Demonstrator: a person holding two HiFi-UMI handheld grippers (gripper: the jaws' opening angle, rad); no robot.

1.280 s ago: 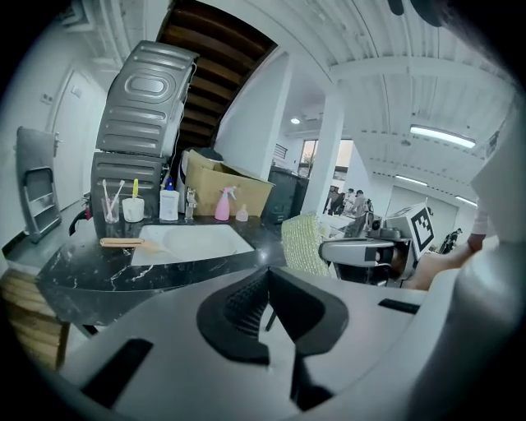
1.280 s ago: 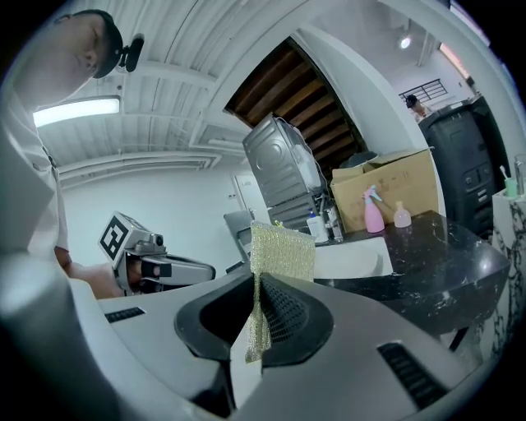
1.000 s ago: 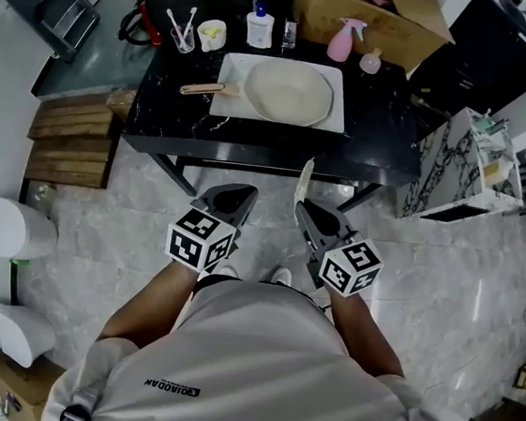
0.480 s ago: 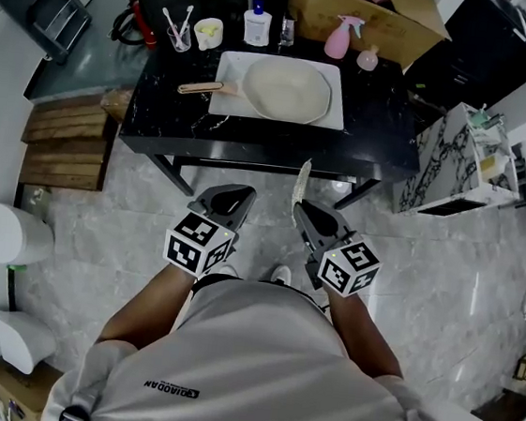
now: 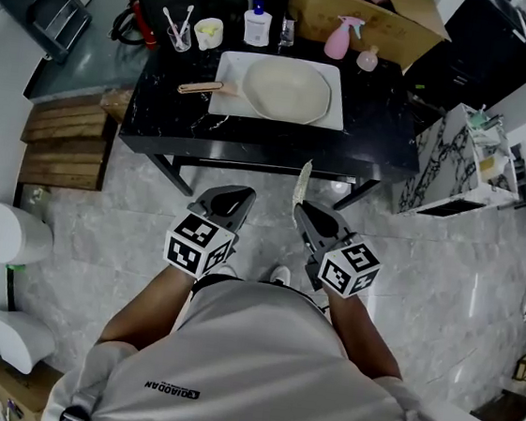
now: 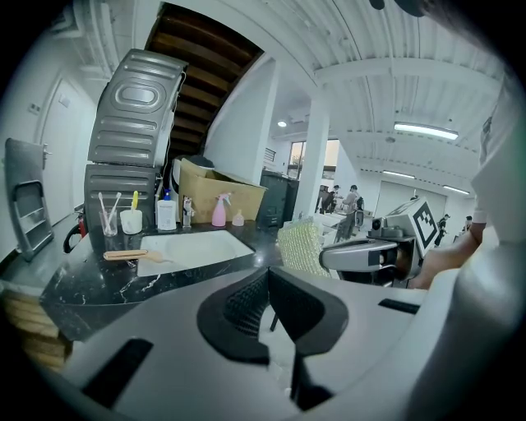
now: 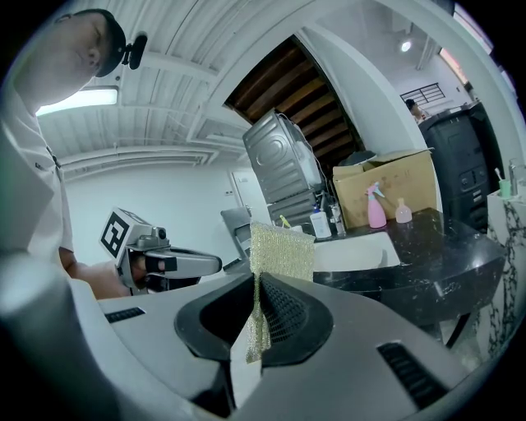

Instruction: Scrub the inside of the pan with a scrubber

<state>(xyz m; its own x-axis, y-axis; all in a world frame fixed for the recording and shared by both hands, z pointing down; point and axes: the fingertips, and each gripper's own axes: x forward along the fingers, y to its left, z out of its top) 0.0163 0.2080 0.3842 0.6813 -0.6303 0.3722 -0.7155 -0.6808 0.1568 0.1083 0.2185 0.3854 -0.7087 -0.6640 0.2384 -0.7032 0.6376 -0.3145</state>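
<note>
Grey marble flooring separates you from the black table (image 5: pixel 375 137). Both grippers hang over that floor, short of the table's front edge, so no scrubbing contact exists yet. Check the left gripper (image 6: pixel 268 284): its jaws are pressed fully together with nothing between them, which leaves it free to steady the pan if needed. Check the right gripper (image 5: pixel 303 209): its jaws are clamped on the lower part of the scrubber (image 7: pixel 279 251), a yellow-green mesh pad standing upright above the jaws so that a broad face is free for contact. The pan (image 5: pixel 286 90) lies open side up on a white tray (image 5: pixel 230 67) at the middle of the table, nearer the back edge. Its wooden handle (image 5: pixel 202 87) points toward the left edge, which probably suits a left-side hold. Along the back edge stand a cup of brushes (image 5: pixel 181 37), a pump bottle (image 5: pixel 256 27) and a pink spray bottle (image 5: pixel 340 39), with a cardboard box (image 5: pixel 380 15) behind them. Nothing stands between you and the pan, so expect only the table's front edge and the tray rim to clear. A marble-patterned cabinet (image 5: pixel 457 166) stands off the right edge, well apart.
</note>
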